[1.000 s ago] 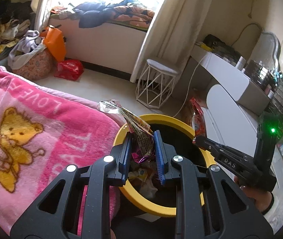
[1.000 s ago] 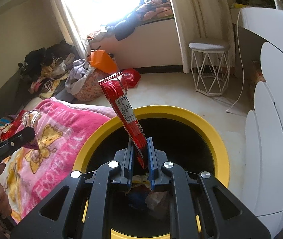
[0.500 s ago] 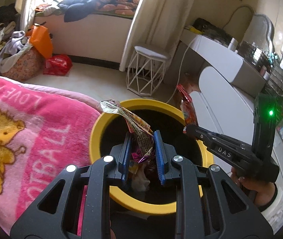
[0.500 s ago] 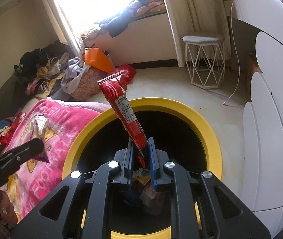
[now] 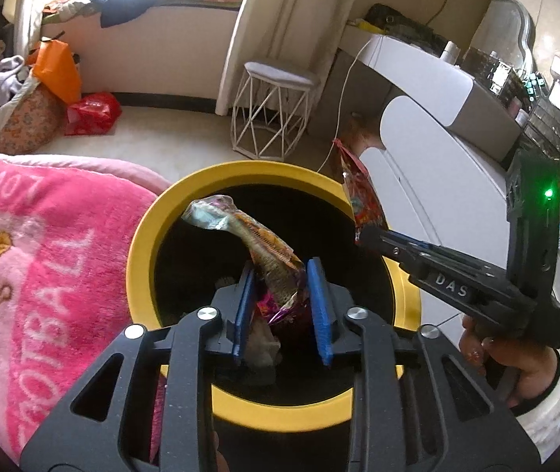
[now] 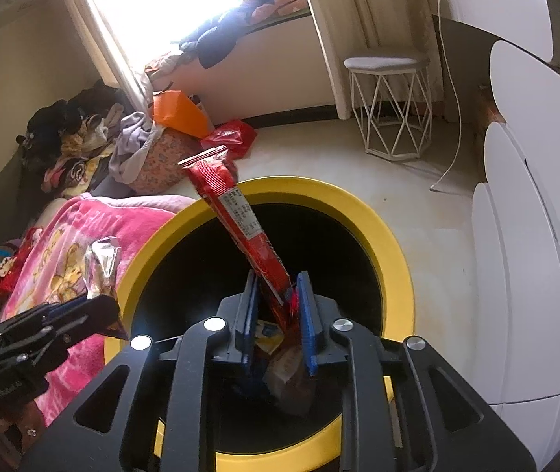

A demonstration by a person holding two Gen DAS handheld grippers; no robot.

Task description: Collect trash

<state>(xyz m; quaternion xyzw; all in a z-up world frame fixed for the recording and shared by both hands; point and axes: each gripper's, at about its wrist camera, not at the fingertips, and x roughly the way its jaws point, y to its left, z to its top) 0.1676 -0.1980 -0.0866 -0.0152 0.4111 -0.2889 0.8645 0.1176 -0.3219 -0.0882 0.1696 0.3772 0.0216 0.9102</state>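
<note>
A black bin with a yellow rim (image 5: pixel 142 236) (image 6: pixel 394 244) stands beside the bed, with several wrappers inside. My left gripper (image 5: pixel 281 306) is over the bin mouth with its jaws spread; a crumpled silver-orange wrapper (image 5: pixel 256 240) hangs loosely between the blue pads. My right gripper (image 6: pixel 278 314) is also over the bin with its jaws parted; a long red wrapper (image 6: pixel 240 220) leans against the right pad. The right gripper also shows in the left wrist view (image 5: pixel 362 232), and the left gripper in the right wrist view (image 6: pixel 102 306).
A pink blanket (image 5: pixel 36 259) covers the bed left of the bin. White rounded cabinets (image 6: pixel 527 236) stand right of it. A white wire stool (image 5: pixel 276 114) and a cable are on the floor beyond, with bags and clothes (image 5: pixel 24 94) at the far left.
Both grippers have moved further over the bin mouth. Both pairs of jaws have spread apart, and the wrappers now sit loose between the pads and tilt over.
</note>
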